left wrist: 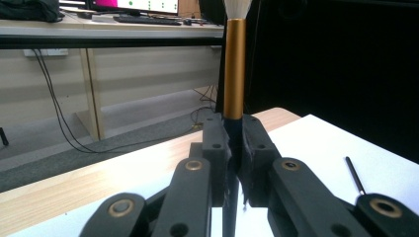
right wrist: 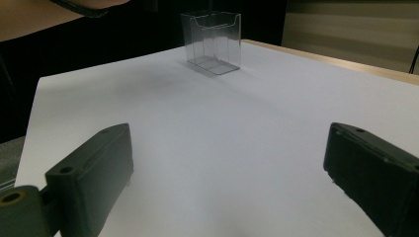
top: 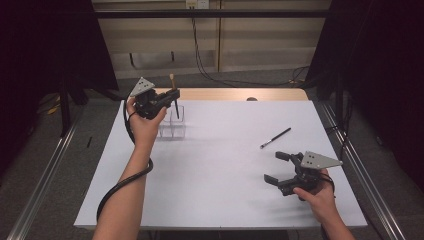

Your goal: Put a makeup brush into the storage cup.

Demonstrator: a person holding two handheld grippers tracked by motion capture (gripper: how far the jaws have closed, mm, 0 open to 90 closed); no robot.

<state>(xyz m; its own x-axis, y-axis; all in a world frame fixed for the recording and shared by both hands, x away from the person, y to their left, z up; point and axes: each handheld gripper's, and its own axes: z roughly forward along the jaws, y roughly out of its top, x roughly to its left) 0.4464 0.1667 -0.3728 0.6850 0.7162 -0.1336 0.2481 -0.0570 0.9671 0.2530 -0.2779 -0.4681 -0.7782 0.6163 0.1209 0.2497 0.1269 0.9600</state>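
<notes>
Gripping slim gold-ferruled brush (left wrist: 234,69) upright

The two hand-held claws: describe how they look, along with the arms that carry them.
Both the left claw and the right claw are black, with two blocky jaws on linked bars joined by brass-coloured pivots. Each carries a grey three-cornered plate with small holes on top. A thick black cable trails from the left one along the forearm. The forearms are bare, with no sleeves.

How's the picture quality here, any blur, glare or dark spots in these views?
High view: even light on the white table, dark curtains at both sides, soft shadow under the right gripper. Left gripper view: the gold-and-black makeup brush is fairly sharp, its own black fingers blur near the lens. Right gripper view: the clear plastic box shows faint glints, and the near jaws are soft.
</notes>
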